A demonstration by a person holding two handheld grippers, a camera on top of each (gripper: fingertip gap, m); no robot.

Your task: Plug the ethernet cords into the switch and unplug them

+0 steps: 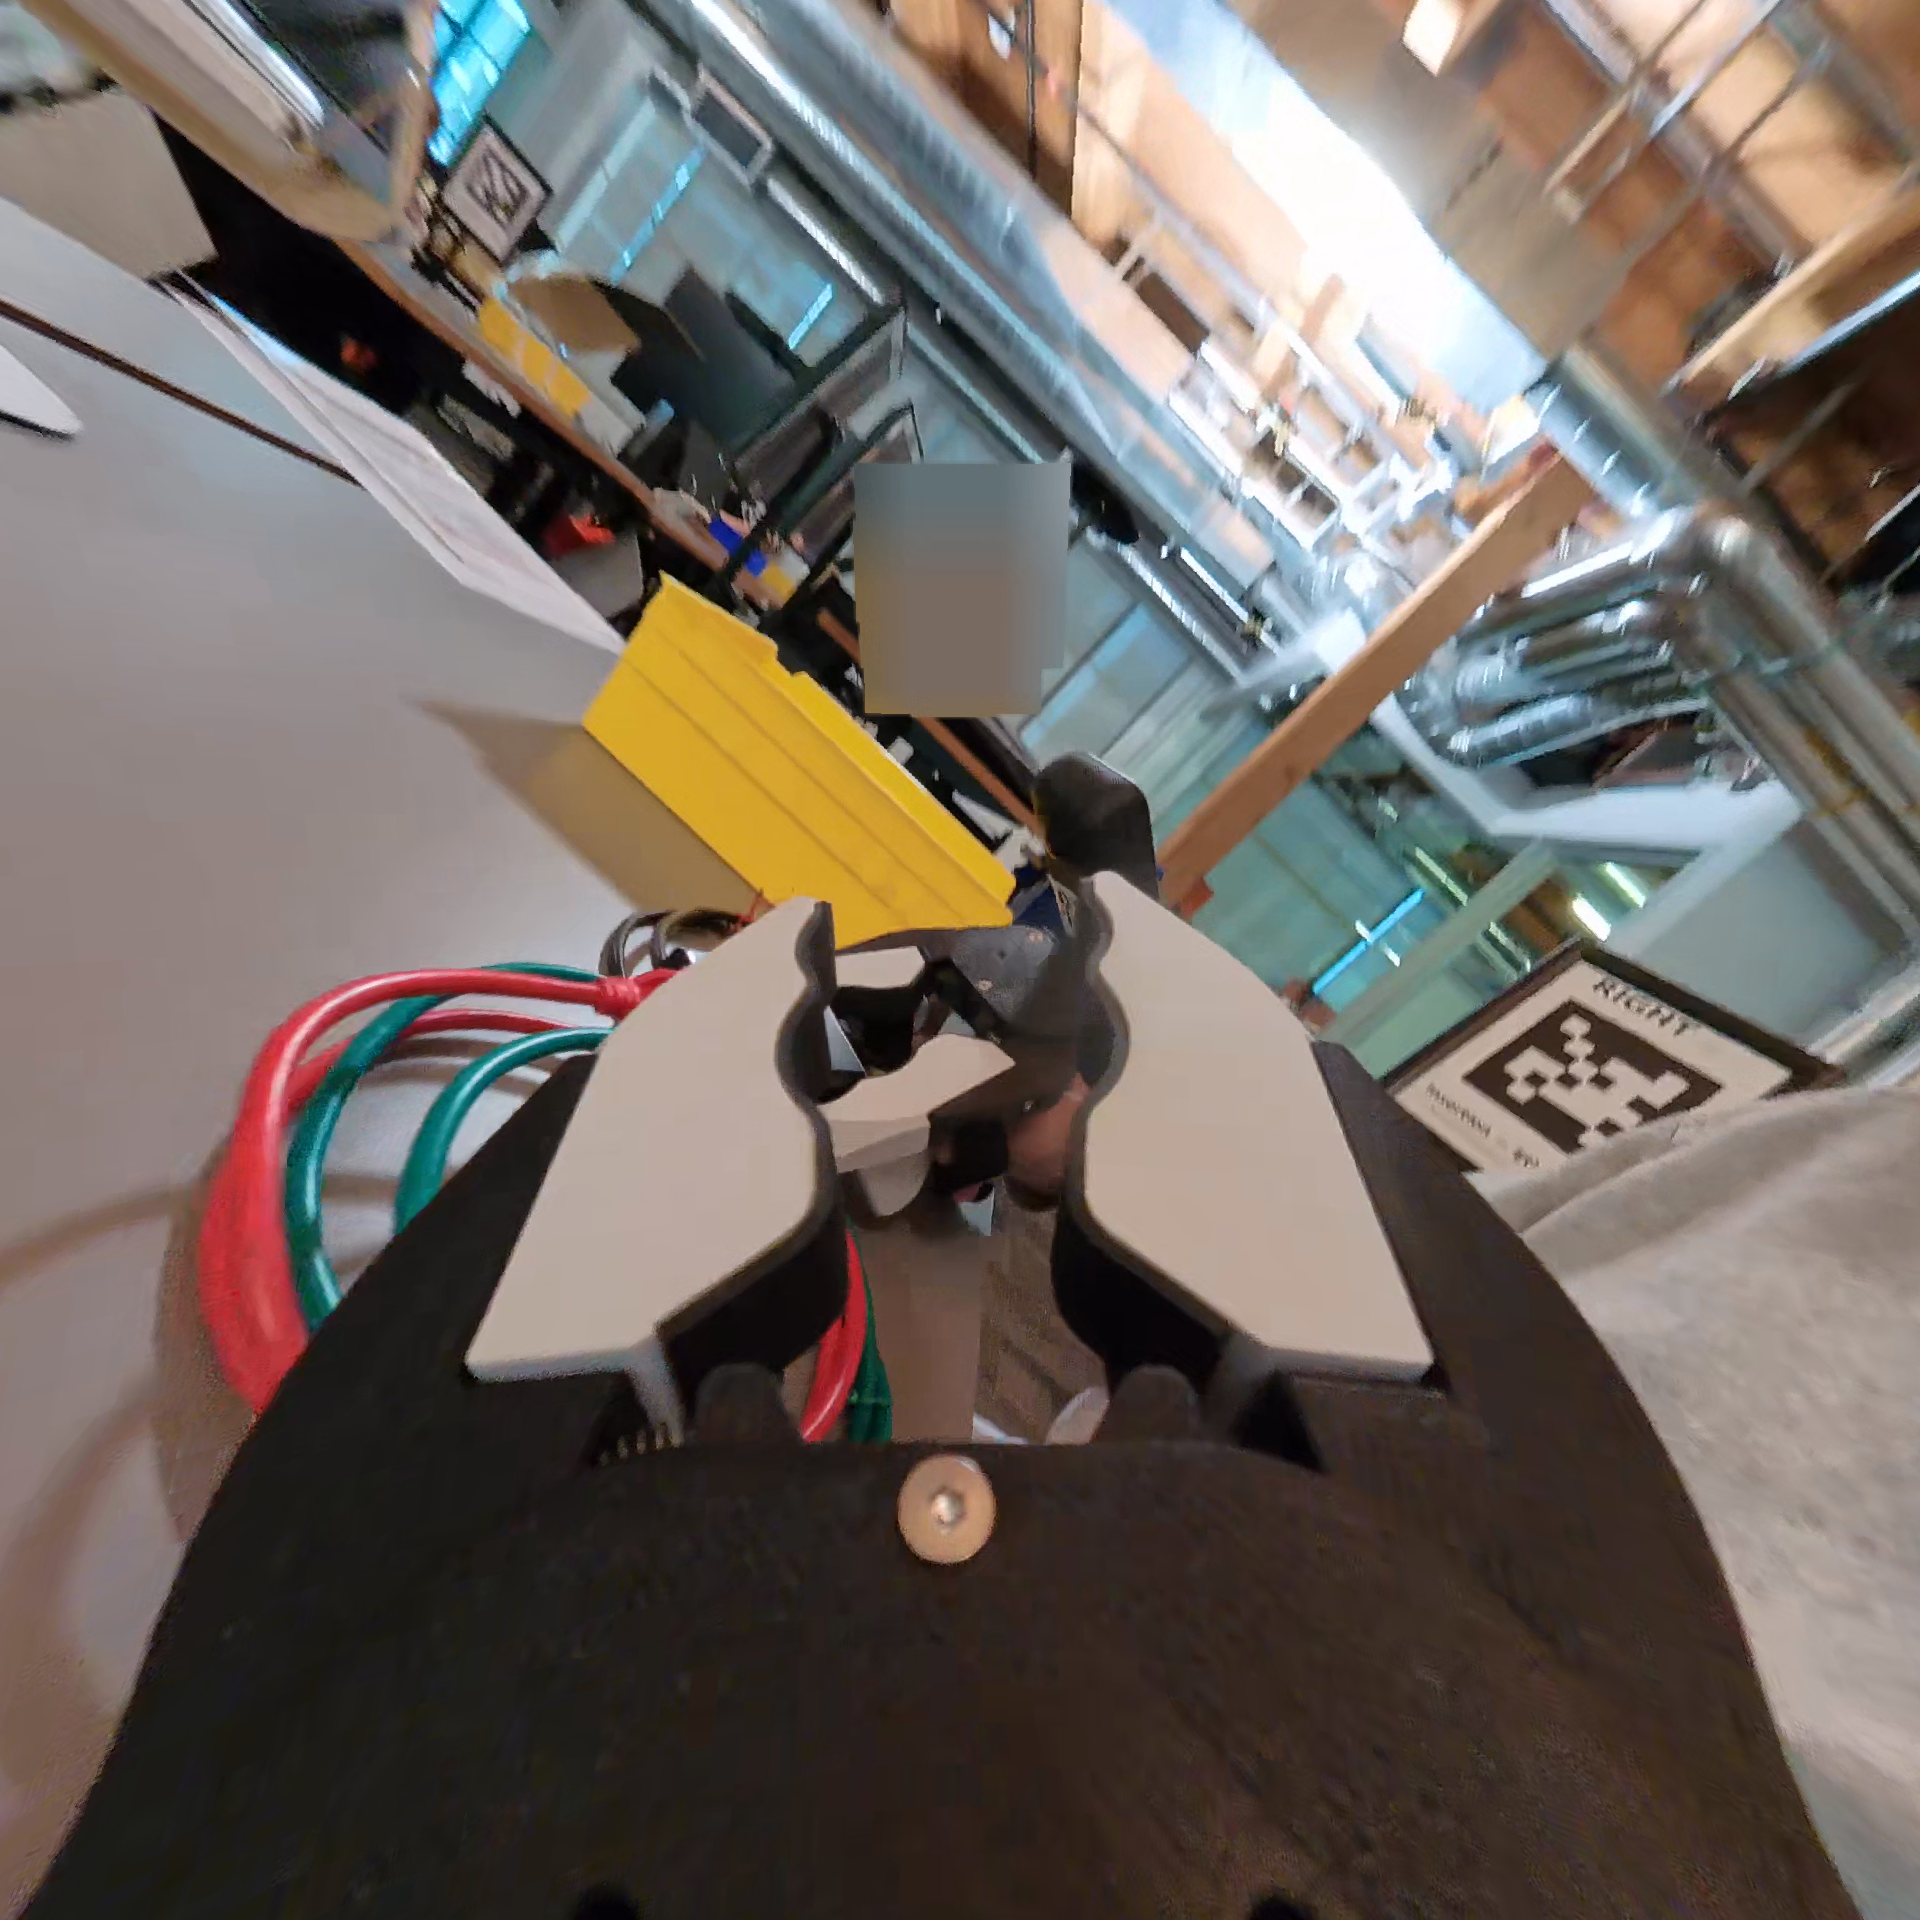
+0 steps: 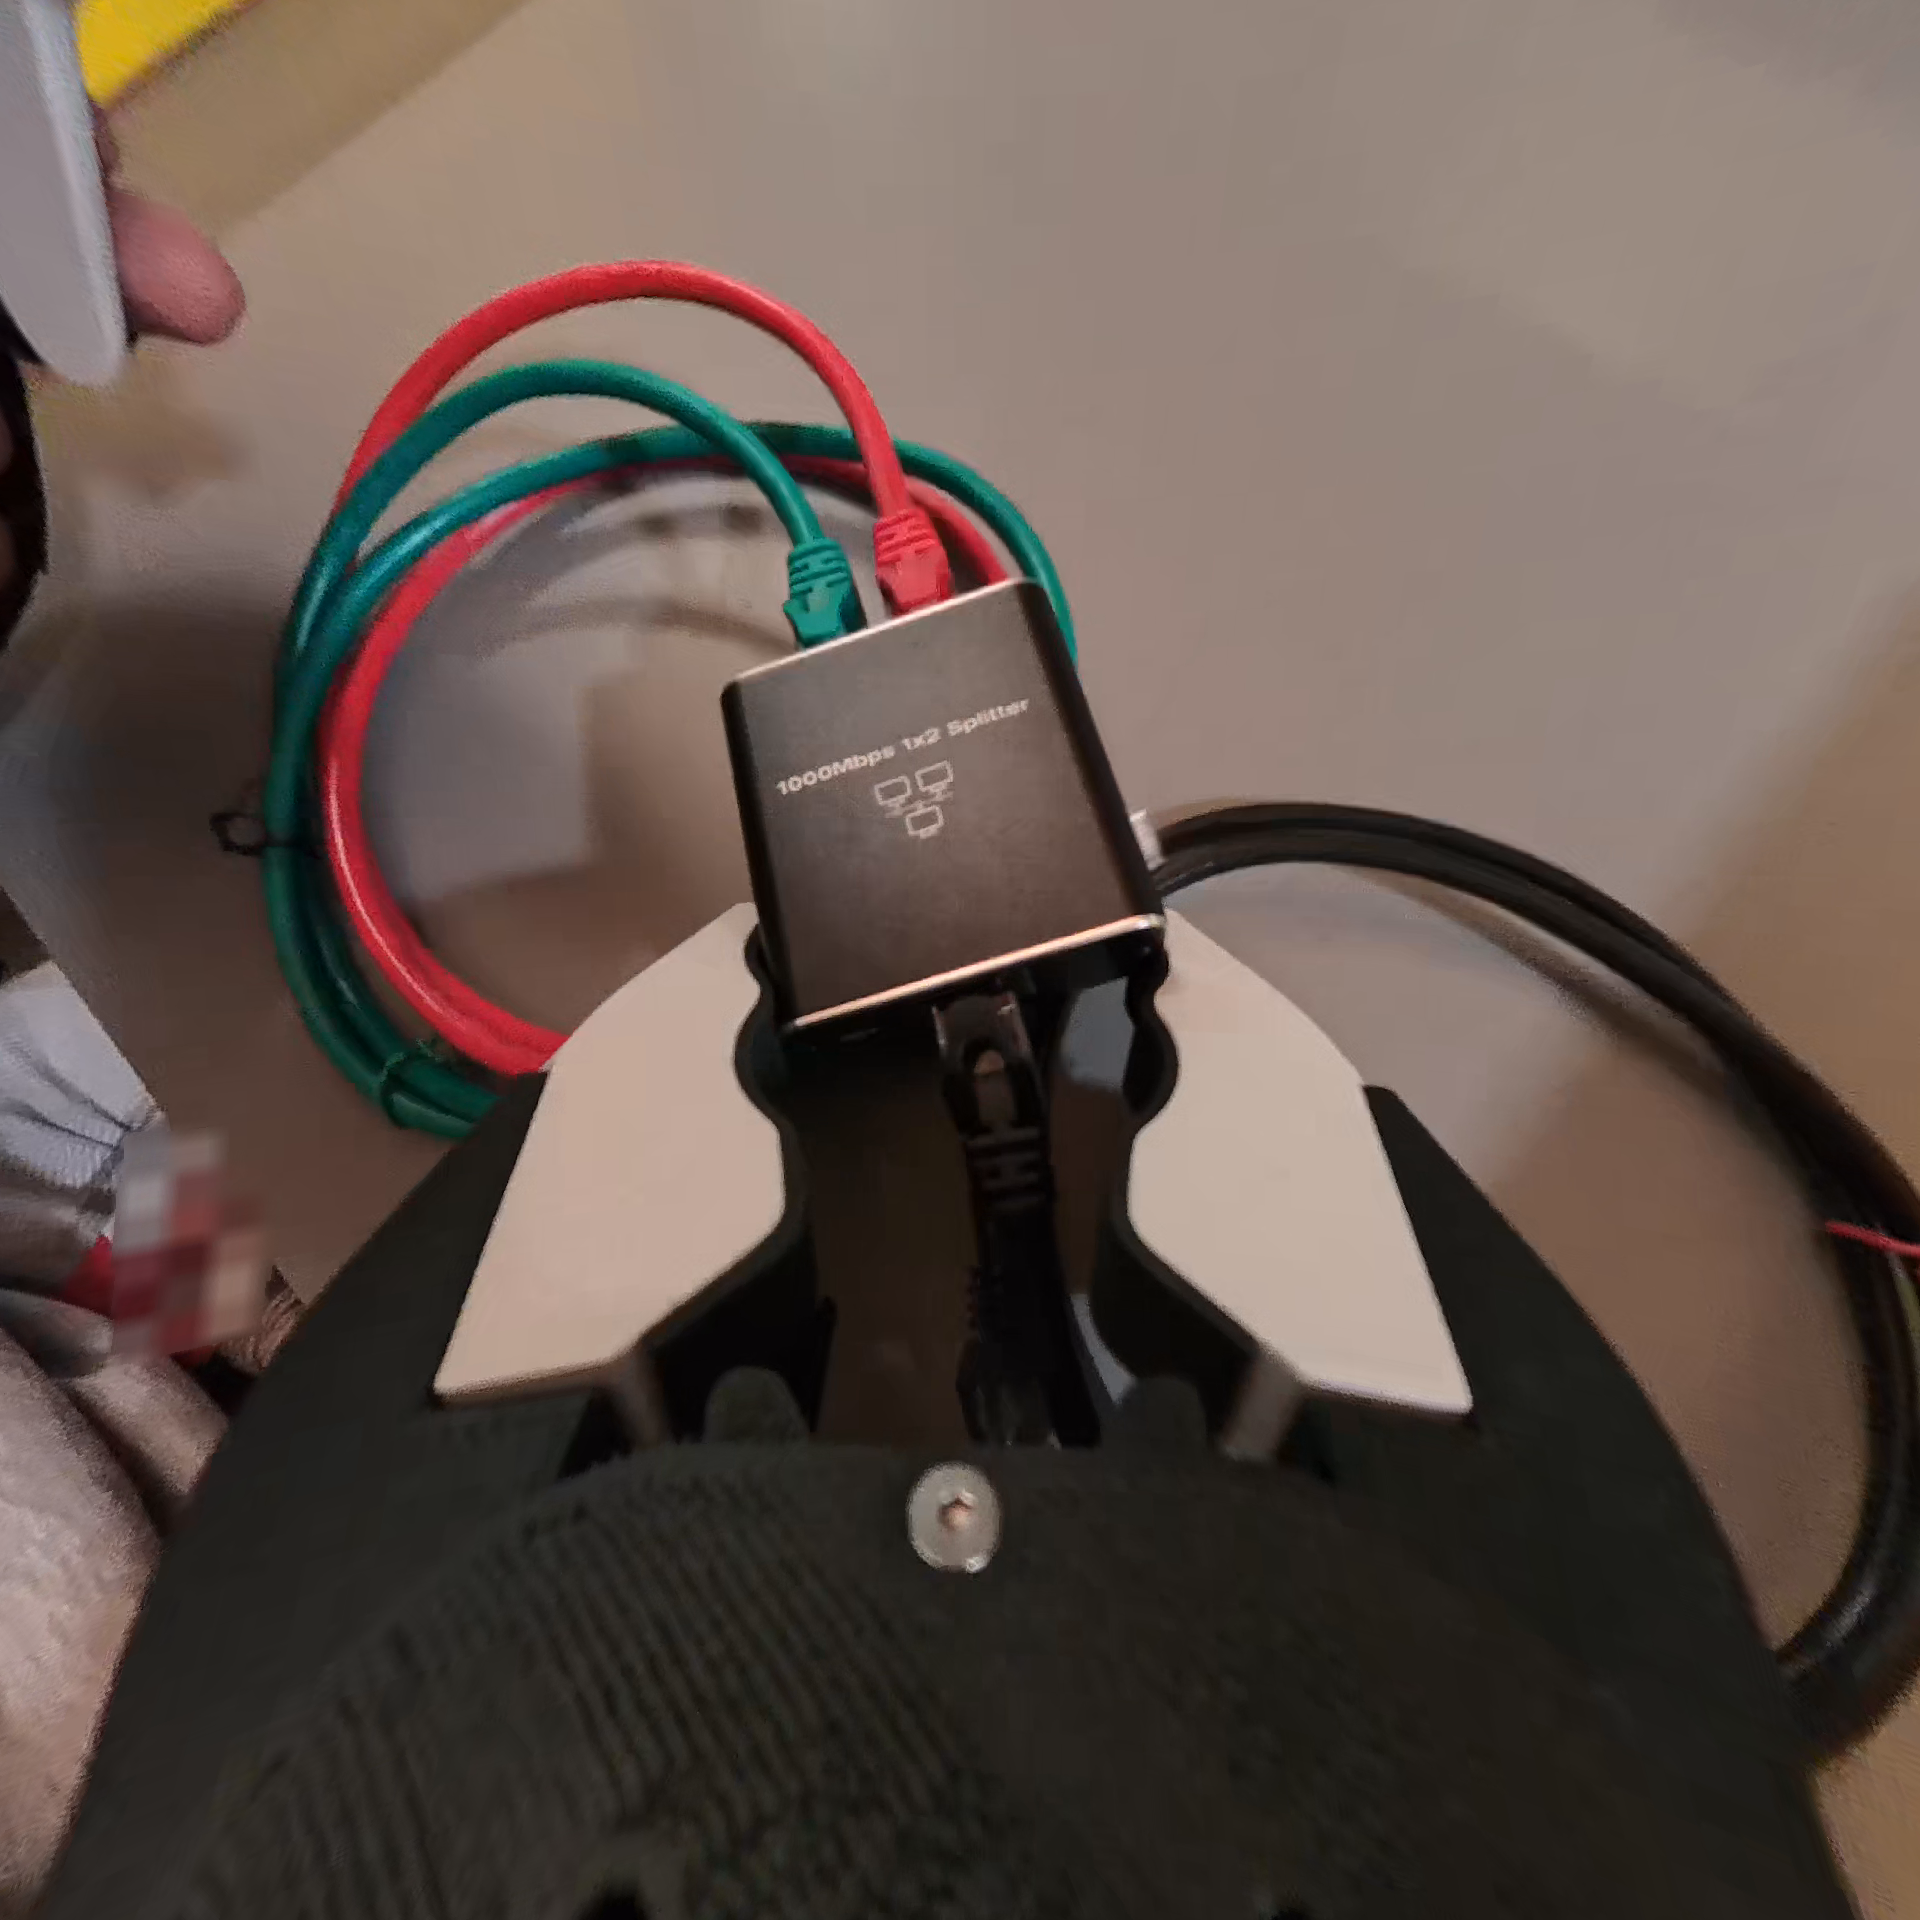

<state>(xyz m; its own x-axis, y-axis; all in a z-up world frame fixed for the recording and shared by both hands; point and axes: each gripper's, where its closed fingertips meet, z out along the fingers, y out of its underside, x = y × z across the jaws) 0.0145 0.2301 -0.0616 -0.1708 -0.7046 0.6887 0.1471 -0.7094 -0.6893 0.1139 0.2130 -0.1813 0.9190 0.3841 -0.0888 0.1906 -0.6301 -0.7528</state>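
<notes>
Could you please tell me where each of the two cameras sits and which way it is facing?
Left wrist view: on the left tool, tilted up across the beige table toward a yellow plastic bin and ceiling; its open grey fingers show.
Right wrist view: on the right tool, looking down at the small black metal switch between its fingers.
Shared: the looped red cord and green cord.

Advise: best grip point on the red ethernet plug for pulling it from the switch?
Grip the red plug by its ribbed boot, just clear of the switch, coming from the far side along the cord. The green plug sits close beside it, so closing over top and bottom looks safer. The right gripper is shut on the switch.
</notes>
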